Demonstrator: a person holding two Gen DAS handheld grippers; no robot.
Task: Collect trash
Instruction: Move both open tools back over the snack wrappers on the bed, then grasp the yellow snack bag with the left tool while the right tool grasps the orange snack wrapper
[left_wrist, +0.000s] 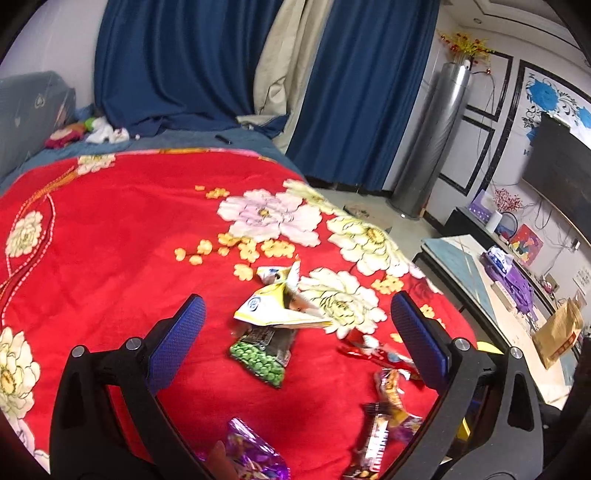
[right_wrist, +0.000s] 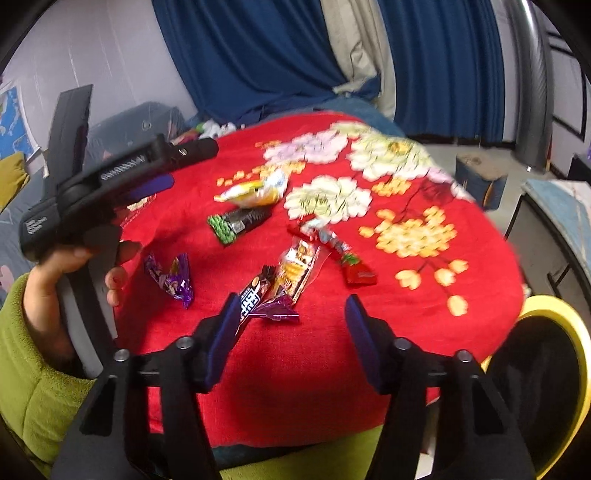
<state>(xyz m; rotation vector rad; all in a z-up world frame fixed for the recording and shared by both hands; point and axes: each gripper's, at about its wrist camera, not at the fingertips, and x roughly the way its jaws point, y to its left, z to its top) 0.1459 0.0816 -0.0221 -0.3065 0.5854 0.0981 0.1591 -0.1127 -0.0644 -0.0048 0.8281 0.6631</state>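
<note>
- The right tongs (right_wrist: 291, 326) hover wide apart and empty over the near edge of the red flowered blanket (right_wrist: 295, 369); the brown bar wrapper (right_wrist: 255, 293) lies just beside the left pad.
- A yellow-rimmed bin (right_wrist: 576, 354) with a dark inside sits at the lower right, just off the blanket's edge.
- The left tongs (left_wrist: 295, 332) also stand wide apart with nothing between the pads, above the litter; in the right wrist view a hand (right_wrist: 55, 280) in a green sleeve grips their black handle.
- Near the brown bar wrapper lie a purple foil wrapper (right_wrist: 171, 278) to its left and a clear snack packet (right_wrist: 297, 269) touching it on the right.
- A red wrapper (right_wrist: 340, 254) stretches beside the clear packet, towards the blanket's right side.
- Further on, a black packet with green peas (left_wrist: 264, 354) lies partly under a crumpled yellow-and-white bag (left_wrist: 280, 306).
- Beyond the blanket, soft toys (left_wrist: 88, 133) sit at the head of the bed.
- Blue curtains (left_wrist: 177, 62) hang behind, and a tall silver cylinder (left_wrist: 432, 140) stands by the wall.
- To the right, a low desk (left_wrist: 461, 266) carries a purple box and a brown paper bag (left_wrist: 557, 332).
</note>
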